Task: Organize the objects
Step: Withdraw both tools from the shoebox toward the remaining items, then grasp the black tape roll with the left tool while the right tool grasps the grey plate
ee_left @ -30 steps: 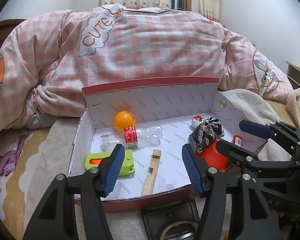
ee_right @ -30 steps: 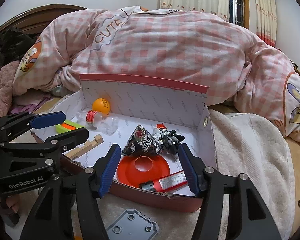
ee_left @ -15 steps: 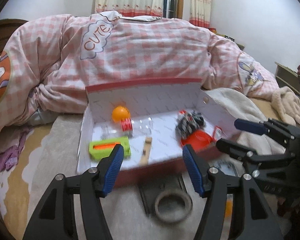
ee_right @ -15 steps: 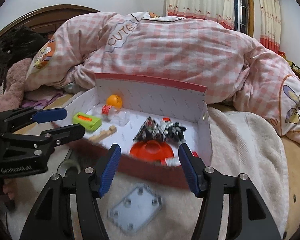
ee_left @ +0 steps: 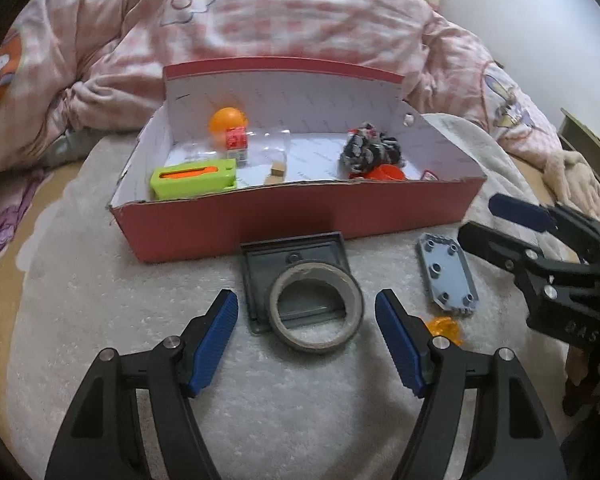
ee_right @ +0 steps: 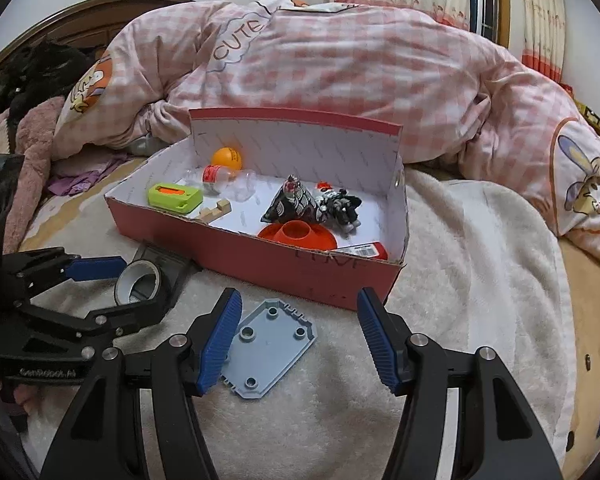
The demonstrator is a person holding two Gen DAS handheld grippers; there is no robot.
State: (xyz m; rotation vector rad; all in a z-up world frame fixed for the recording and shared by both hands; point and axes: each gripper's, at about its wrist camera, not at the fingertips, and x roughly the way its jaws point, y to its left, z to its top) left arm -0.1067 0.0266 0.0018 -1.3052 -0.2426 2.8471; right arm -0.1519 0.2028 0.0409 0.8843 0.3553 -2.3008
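Tape roll [ee_left: 315, 309]: light, stiff ring lying on a dark grey tray [ee_left: 296, 254] before the red box [ee_left: 292, 216] on the bed; best gripped across its rim. Left gripper [ee_left: 306, 340] jaws opening, empty; right gripper [ee_right: 298, 338] spread over the blue plate [ee_right: 270, 348]. Both have drawn back from above the box.

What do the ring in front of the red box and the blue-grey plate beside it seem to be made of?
The ring looks like a roll of tape on a cardboard core: pale, matte brown inner wall with a grey wound band. The blue-grey plate looks like moulded plastic: even colour, slight sheen, round studs and notched edges.
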